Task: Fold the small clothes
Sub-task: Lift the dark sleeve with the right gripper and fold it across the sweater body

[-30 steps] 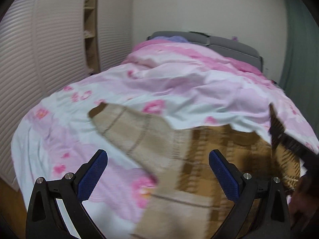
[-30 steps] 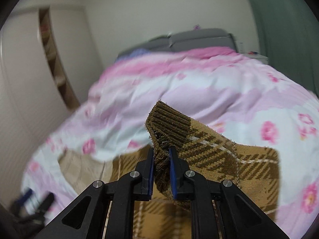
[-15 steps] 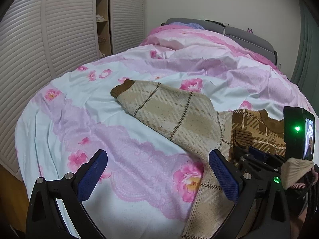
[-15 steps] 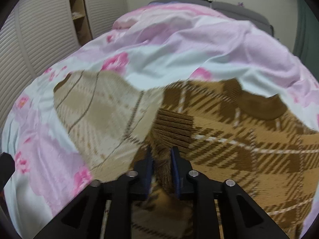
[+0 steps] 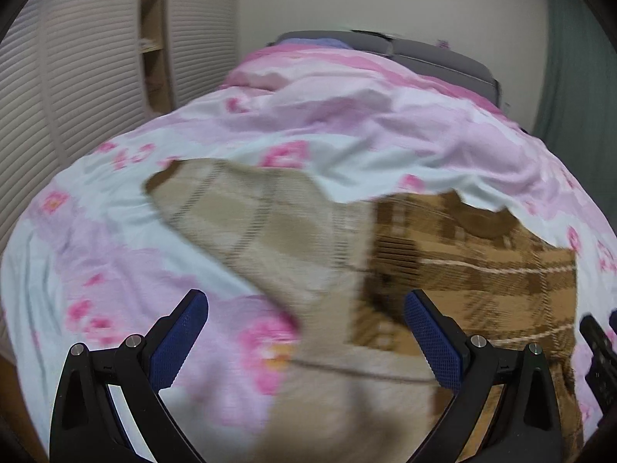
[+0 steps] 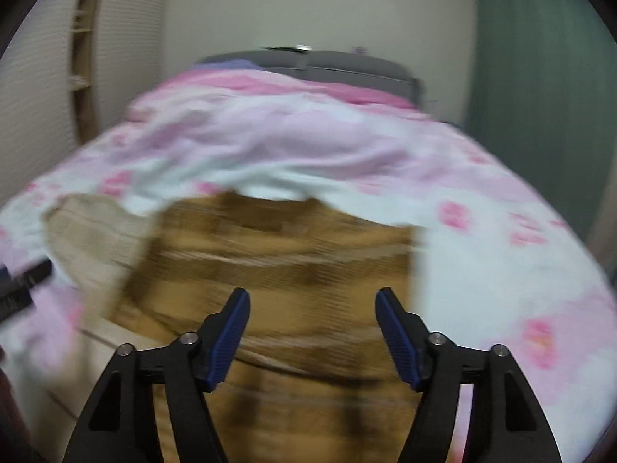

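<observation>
A small brown plaid sweater (image 5: pixel 474 266) lies flat on the bed, its pale beige left sleeve (image 5: pixel 246 212) stretched out to the left. It also shows in the right wrist view (image 6: pixel 285 270), blurred by motion. My left gripper (image 5: pixel 304 332) is open and empty, above the sleeve and the sweater's left side. My right gripper (image 6: pixel 312 328) is open and empty, above the sweater's body. The right gripper's tip (image 5: pixel 597 347) shows at the right edge of the left wrist view.
The bed is covered by a pink and white floral duvet (image 5: pixel 347 123), bunched toward the grey headboard (image 5: pixel 424 54). White slatted closet doors (image 5: pixel 77 77) and a wooden shelf stand on the left. A green curtain (image 6: pixel 540 96) hangs on the right.
My right gripper has let go of the folded sleeve cuff, opened and pulled back. The sleeve now lies on the sweater's body. My left gripper stayed open and shifted its view.
</observation>
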Motion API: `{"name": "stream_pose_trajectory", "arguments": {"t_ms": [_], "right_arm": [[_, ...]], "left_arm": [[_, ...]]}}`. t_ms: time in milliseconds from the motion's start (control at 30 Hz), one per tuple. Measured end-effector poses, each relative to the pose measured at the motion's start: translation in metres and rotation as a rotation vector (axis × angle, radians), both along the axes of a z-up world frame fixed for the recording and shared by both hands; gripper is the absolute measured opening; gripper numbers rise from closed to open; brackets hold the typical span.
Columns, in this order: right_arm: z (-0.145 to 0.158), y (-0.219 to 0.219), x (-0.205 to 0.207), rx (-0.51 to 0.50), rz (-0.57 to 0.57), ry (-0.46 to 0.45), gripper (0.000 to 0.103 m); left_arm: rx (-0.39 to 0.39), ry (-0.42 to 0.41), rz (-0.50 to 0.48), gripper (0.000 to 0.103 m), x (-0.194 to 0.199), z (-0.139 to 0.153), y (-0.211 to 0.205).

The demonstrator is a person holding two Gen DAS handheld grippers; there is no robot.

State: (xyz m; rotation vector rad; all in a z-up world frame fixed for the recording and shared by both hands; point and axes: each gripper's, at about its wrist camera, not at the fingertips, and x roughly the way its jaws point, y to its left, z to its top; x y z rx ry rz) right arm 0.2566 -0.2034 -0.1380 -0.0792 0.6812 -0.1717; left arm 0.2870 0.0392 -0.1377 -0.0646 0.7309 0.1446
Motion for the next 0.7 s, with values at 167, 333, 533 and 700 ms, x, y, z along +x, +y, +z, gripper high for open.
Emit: {"name": "stream_pose_trajectory", "arguments": {"t_ms": [167,333,533,700], "right_arm": [[-0.025,-0.064,-0.005,0.025,-0.067,0.105,0.069],[-0.055,-0.073,0.011,0.066,0.006,0.222,0.069],[-0.065,-0.072,0.033,0.011,-0.042,0.217,0.069],[-0.069,-0.097,0.024,0.113,-0.122,0.198,0.070]], "left_arm": [[0.023,0.038,-0.089,0.103,0.019,-0.012,-0.056],[0.068,0.067,-0.113,0.103,0.033,-0.025,-0.082],[0.113,0.108,-0.092,0.103,0.053,-0.044,-0.081],[0.091,0.166,-0.013,0.103,0.069,-0.066,-0.059]]}}
